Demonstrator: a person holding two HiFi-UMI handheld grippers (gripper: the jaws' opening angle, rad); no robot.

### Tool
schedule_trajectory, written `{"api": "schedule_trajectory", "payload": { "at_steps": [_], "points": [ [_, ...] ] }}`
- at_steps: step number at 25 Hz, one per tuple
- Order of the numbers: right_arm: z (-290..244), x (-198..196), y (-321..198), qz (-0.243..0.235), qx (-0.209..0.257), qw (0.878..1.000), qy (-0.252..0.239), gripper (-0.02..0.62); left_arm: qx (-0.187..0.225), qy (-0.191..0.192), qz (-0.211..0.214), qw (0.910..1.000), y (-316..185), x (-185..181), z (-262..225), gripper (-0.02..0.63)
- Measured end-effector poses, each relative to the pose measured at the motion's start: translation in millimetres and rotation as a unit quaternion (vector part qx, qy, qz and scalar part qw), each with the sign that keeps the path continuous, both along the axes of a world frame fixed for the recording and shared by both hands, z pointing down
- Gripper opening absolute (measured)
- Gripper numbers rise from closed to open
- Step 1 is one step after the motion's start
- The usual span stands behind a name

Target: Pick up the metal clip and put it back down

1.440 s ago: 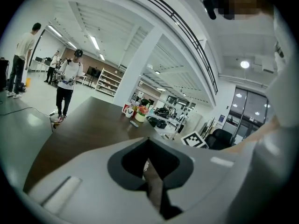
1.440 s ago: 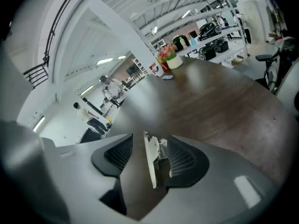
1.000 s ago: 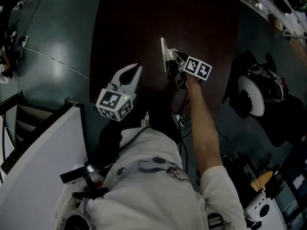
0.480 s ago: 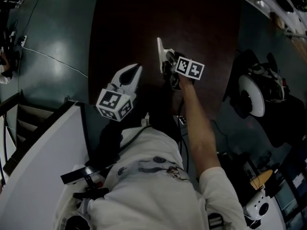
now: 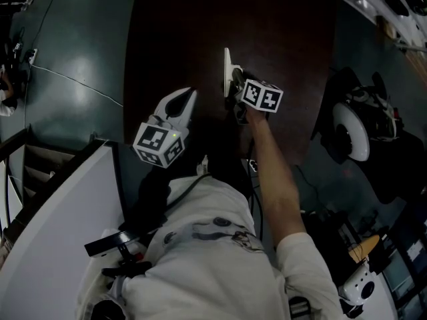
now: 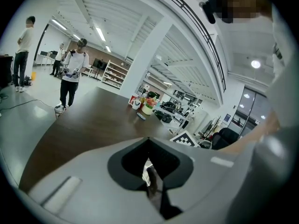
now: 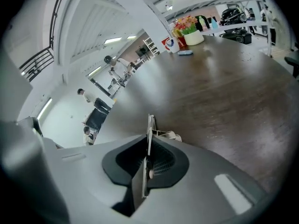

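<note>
At the left, the left gripper [image 5: 187,97] hangs over the near edge of the dark table [image 5: 180,25]. Its jaws are together with nothing between them. It is well apart from the work, and we leave it parked there so it cannot foul the lift.

At the centre, the metal clip [image 5: 227,67] stands edge-up on the table, just ahead of the right gripper [image 5: 233,89]. In the right gripper view the clip [image 7: 150,127] shows as a thin upright plate running straight down the line where the jaws meet.

The right gripper's jaws have just been closing and now pinch the plate between their pads. We cannot tell whether the clip's foot has cleared the wood.

We judge the step in hand to be the lift. To do it well:
- We hold the squeeze steady, since a thin, smooth plate is likely to slip.
- We raise it straight up, without rolling the wrist.
- We lower it until the foot seats flat, and only then part the jaws.
</note>
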State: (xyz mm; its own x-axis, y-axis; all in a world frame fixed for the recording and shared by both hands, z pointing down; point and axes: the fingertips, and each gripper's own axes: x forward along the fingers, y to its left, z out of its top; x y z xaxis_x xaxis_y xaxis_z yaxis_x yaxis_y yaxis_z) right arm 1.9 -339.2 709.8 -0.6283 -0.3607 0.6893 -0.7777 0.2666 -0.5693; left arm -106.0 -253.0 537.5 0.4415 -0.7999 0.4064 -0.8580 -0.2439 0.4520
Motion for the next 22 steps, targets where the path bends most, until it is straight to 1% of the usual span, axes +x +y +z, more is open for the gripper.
{"api": "schedule_trajectory", "payload": {
  "at_steps": [5,8,11,13,16,18,22],
  "points": [
    [-6.4,3.4,4.8,-0.005,0.005,1.0,-0.005,0.006,0.004,0.002,-0.001,1.0,2.0,-1.3,-1.1,-0.005],
    [-15.3,5.0,8.8,-0.013,0.019,1.0,-0.008,0.005,0.007,0.003,-0.002,1.0,1.7,-1.5,-2.8,-0.004],
    [-37.3,10.0,9.7,-0.005,0.038,0.999,-0.021,0.004,0.018,0.005,-0.001,0.9998,-2.8,0.0,-10.2,-0.004],
    [-62.5,14.5,8.6,0.004,0.061,0.998,-0.032,0.005,0.029,0.006,0.0,0.9996,-7.1,1.1,-17.6,-0.005],
    [-110.1,19.6,9.1,0.021,0.109,0.993,-0.05,0.005,0.047,0.005,0.001,0.9989,-9.5,0.8,-31.3,-0.004],
    [-144.6,23.0,10.4,0.033,0.147,0.987,-0.058,0.004,0.063,0.006,0.002,0.998,-11.0,0.8,-42.8,-0.003],
    [-207.7,26.9,13.6,0.044,0.223,0.972,-0.066,0.003,0.103,0.007,0.006,0.9946,-18.9,-0.8,-69.5,-0.003]
  ]
}}
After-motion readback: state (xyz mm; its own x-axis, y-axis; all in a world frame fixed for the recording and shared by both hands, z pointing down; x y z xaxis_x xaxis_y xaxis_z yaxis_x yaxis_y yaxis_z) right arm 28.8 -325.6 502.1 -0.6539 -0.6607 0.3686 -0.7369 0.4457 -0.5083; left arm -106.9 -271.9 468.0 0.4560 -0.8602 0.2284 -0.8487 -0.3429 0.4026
